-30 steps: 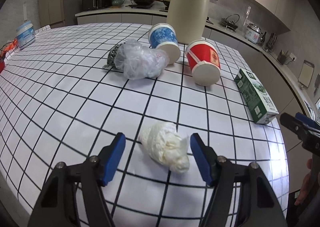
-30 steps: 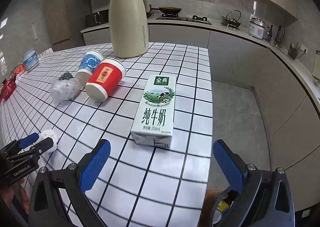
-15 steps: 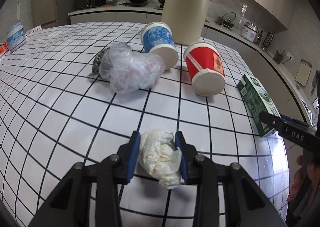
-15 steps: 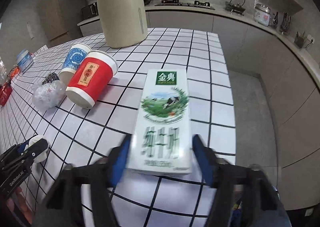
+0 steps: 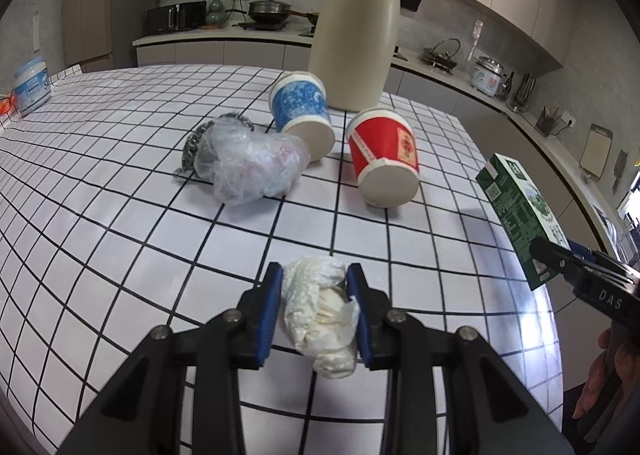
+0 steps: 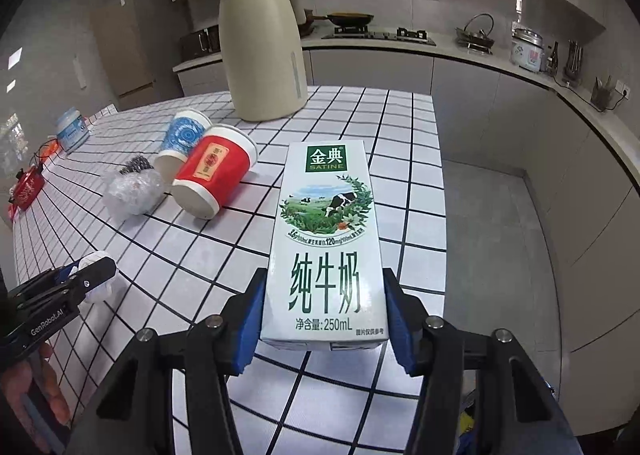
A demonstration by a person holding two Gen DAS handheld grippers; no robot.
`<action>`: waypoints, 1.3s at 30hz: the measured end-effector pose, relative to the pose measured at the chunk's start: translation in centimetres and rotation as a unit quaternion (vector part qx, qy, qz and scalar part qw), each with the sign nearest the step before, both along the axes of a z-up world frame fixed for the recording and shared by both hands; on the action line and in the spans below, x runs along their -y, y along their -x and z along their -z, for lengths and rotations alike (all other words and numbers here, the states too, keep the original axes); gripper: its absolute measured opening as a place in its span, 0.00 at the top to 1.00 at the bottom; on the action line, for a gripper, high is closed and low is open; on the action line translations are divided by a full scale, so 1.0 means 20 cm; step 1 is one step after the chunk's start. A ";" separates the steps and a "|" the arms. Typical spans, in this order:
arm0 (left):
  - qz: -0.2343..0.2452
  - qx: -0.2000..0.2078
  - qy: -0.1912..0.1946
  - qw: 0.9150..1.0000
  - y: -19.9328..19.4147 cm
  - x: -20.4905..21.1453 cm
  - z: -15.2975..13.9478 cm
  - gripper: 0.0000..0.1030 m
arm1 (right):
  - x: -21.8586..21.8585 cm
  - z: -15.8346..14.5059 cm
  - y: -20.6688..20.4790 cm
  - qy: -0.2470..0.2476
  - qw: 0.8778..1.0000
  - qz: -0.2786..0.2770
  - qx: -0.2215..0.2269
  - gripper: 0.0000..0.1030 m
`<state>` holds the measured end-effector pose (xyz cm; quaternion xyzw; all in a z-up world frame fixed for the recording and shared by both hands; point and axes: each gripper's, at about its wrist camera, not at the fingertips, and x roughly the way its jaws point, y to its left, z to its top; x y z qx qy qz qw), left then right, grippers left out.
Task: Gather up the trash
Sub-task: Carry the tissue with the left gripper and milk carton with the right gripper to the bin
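Observation:
My left gripper [image 5: 316,311] is shut on a crumpled white tissue wad [image 5: 320,315], held just above the white grid-tiled table [image 5: 120,215]. My right gripper [image 6: 324,319] is shut on a white and green milk carton [image 6: 326,239], lifted off the table; the carton also shows in the left wrist view [image 5: 520,215]. On the table lie a red paper cup [image 5: 384,163], a blue paper cup [image 5: 302,113] and a crumpled clear plastic bag [image 5: 248,165], all on their sides.
A tall beige thermos jug [image 5: 358,35] stands behind the cups. A steel scouring pad [image 5: 196,143] lies beside the bag. A white tub [image 5: 30,87] sits at the table's far left. The table's right edge [image 6: 442,215] drops to the floor.
Both grippers closed: the left on the tissue wad, the right on the milk carton. Both objects have been raised off the table.

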<state>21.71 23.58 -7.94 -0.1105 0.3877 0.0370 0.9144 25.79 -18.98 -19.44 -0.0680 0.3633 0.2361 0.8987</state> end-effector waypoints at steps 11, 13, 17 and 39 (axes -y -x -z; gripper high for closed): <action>0.029 0.013 -0.003 0.999 0.04 0.23 -0.10 0.67 | 0.30 -0.07 0.11 -0.015 1.000 0.027 0.007 0.46; 0.038 0.014 -0.006 0.999 0.05 0.30 -0.11 0.67 | 0.38 -0.07 0.13 -0.016 0.999 0.034 0.007 0.46; 0.056 0.014 -0.006 0.998 0.07 0.45 -0.11 0.67 | 0.55 -0.07 0.18 -0.017 0.998 0.053 0.004 0.45; 0.177 0.010 -0.006 0.984 0.22 1.40 -0.12 0.67 | 1.54 0.04 0.48 -0.010 0.991 0.135 -0.019 0.45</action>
